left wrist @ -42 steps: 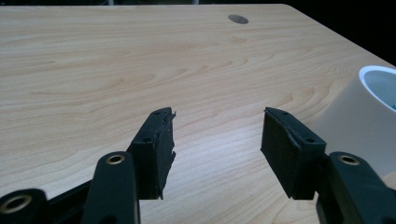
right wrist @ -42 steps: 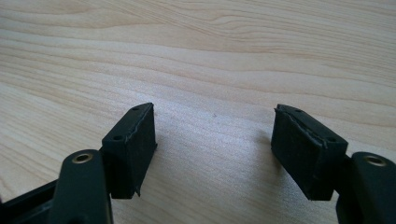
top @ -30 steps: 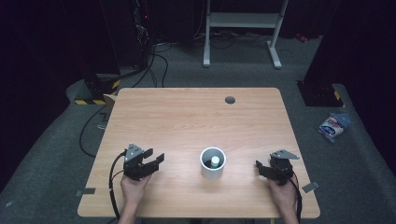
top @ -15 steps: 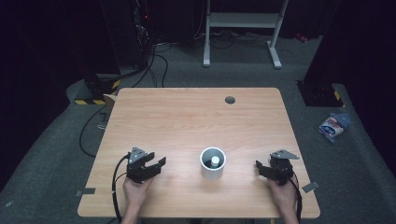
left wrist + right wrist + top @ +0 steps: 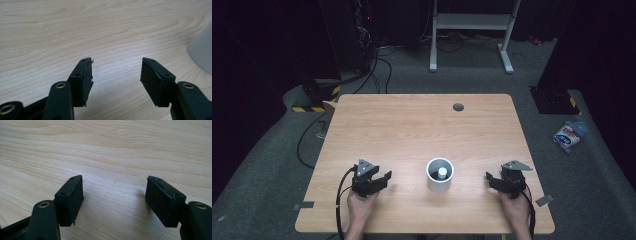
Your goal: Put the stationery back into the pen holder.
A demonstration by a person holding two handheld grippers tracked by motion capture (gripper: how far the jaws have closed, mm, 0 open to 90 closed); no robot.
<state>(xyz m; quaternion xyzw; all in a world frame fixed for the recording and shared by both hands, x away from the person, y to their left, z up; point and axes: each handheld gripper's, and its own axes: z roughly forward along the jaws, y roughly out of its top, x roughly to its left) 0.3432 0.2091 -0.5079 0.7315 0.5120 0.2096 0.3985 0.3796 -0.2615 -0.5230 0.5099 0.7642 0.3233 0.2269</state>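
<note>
A white cup (image 5: 440, 174) stands near the front middle of the wooden table (image 5: 422, 125), with a small white object inside it. My left gripper (image 5: 383, 178) rests on the table left of the cup, open and holding nothing. In the left gripper view its jaws (image 5: 116, 68) stand wide apart over bare wood, and the cup's white wall (image 5: 201, 50) shows at the right edge. My right gripper (image 5: 490, 179) sits right of the cup, also open and empty. Its jaws (image 5: 114, 187) frame only bare table in the right gripper view.
A dark round grommet (image 5: 458, 106) sits near the table's far edge. On the floor lie cables (image 5: 372, 65) at the back left, a white metal stand (image 5: 469, 30) behind the table and a blue-white packet (image 5: 569, 134) to the right.
My left gripper has shifted slightly right and toward the cup over the last second. The right gripper and the cup have stayed put.
</note>
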